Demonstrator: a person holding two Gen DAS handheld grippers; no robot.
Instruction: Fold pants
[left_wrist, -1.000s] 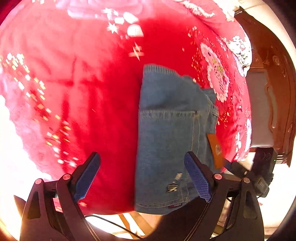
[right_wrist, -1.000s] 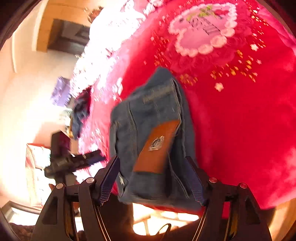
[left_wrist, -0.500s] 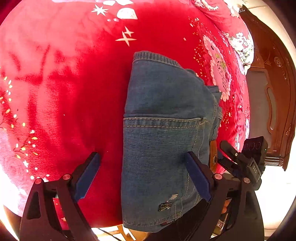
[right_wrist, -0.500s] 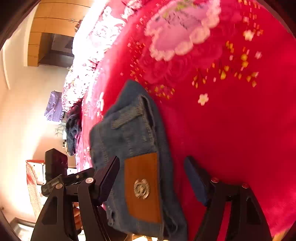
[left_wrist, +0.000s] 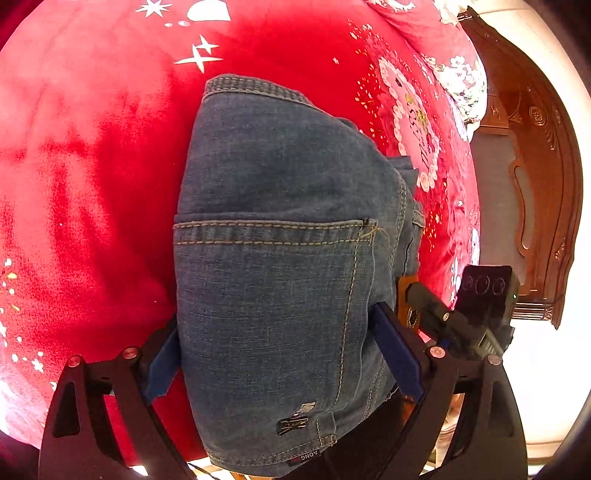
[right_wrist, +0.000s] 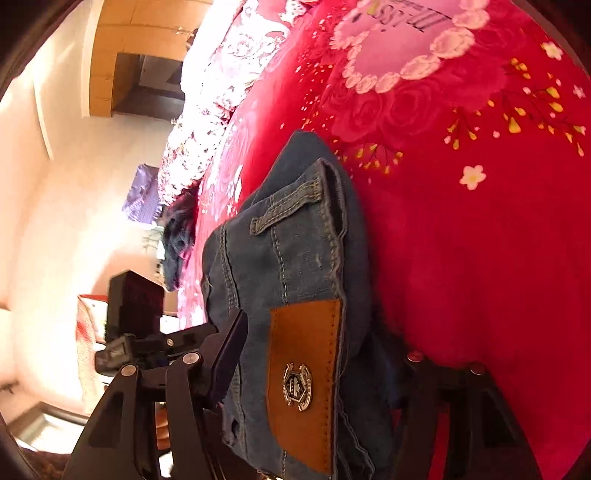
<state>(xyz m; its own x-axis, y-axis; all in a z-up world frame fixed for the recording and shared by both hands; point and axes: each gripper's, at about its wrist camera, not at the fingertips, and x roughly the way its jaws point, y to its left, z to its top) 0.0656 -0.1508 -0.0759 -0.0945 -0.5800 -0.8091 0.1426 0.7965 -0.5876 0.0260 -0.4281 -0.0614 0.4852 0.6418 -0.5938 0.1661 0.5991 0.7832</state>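
Observation:
Folded blue jeans (left_wrist: 277, 240) lie on a red flowered blanket (left_wrist: 92, 184), back pocket up. My left gripper (left_wrist: 275, 317) straddles the near end of the bundle, jaws wide, one blue pad at each side edge. In the right wrist view the jeans (right_wrist: 295, 251) show their waistband and a brown leather patch (right_wrist: 303, 384). My right gripper (right_wrist: 314, 332) straddles that end and its jaws are closing with the denim between them. Its left finger (right_wrist: 229, 354) sits at the fabric's edge; the right finger is mostly hidden behind the denim.
A carved wooden headboard (left_wrist: 535, 166) rises at the right of the bed. Floral pillows (right_wrist: 221, 81) and a dark heap of clothes (right_wrist: 177, 236) lie along the far bed edge. A wooden wardrobe (right_wrist: 107, 66) stands behind. The blanket (right_wrist: 480, 258) spreads to the right.
Both grippers have come down and closer to the jeans, which now fill the gap between each pair of jaws. The right jaws stand narrower than half a second ago.

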